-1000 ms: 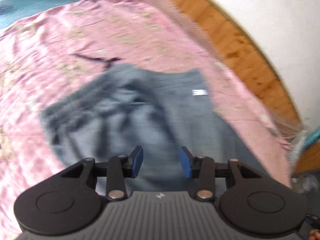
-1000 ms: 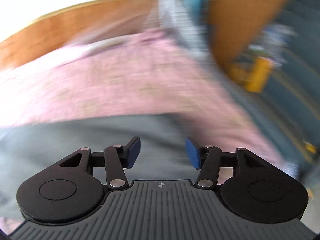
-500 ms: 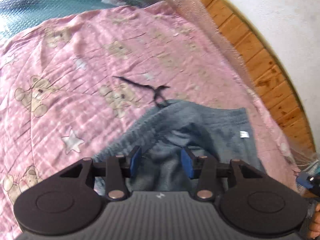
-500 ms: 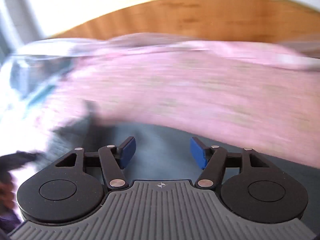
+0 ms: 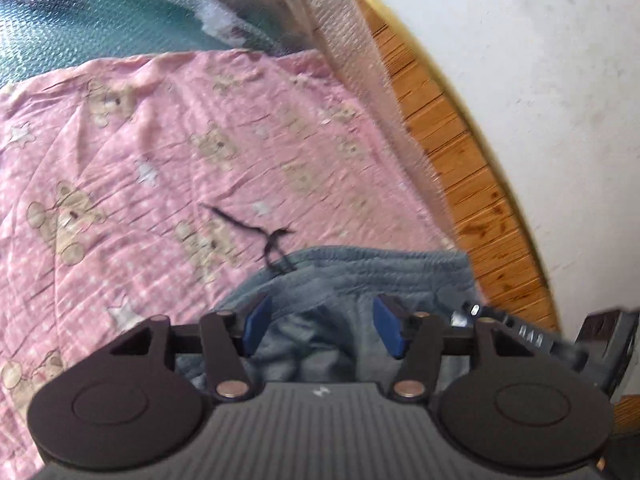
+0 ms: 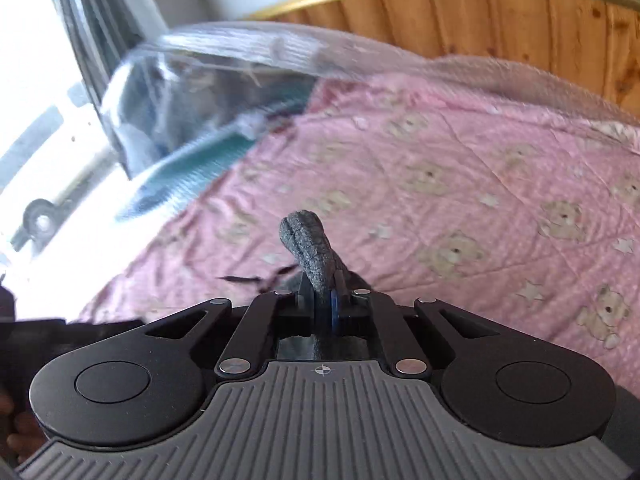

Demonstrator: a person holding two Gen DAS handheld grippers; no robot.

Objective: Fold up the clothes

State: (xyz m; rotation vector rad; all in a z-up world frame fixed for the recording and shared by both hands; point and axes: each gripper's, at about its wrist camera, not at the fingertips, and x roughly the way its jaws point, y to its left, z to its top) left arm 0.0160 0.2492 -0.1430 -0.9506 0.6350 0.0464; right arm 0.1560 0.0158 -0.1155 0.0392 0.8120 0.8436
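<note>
A grey pair of sweatpants [image 5: 352, 280] lies on the pink bear-print bedspread [image 5: 160, 168], its ribbed waistband toward the headboard and a black drawstring [image 5: 256, 232] trailing out. My left gripper [image 5: 322, 328] hangs open just over the waistband, blue pads apart, nothing between them. In the right wrist view my right gripper [image 6: 326, 306] is shut on a bunched fold of the grey waistband [image 6: 310, 248], which sticks up beyond the fingertips. The black drawstring [image 6: 260, 278] shows just left of it. The right gripper's body appears at the left wrist view's right edge [image 5: 592, 344].
A curved wooden headboard [image 5: 472, 184] with a gold rim runs behind the bed against a white wall. Clear bubble-wrap plastic [image 6: 248, 56] drapes along the bed's edge. A teal textured cover [image 5: 80, 20] lies beyond the pink spread. A bright window [image 6: 32, 120] is at the left.
My right gripper went from open over the grey fabric to shut on the waistband. The left gripper moved closer to the waistband and stays open.
</note>
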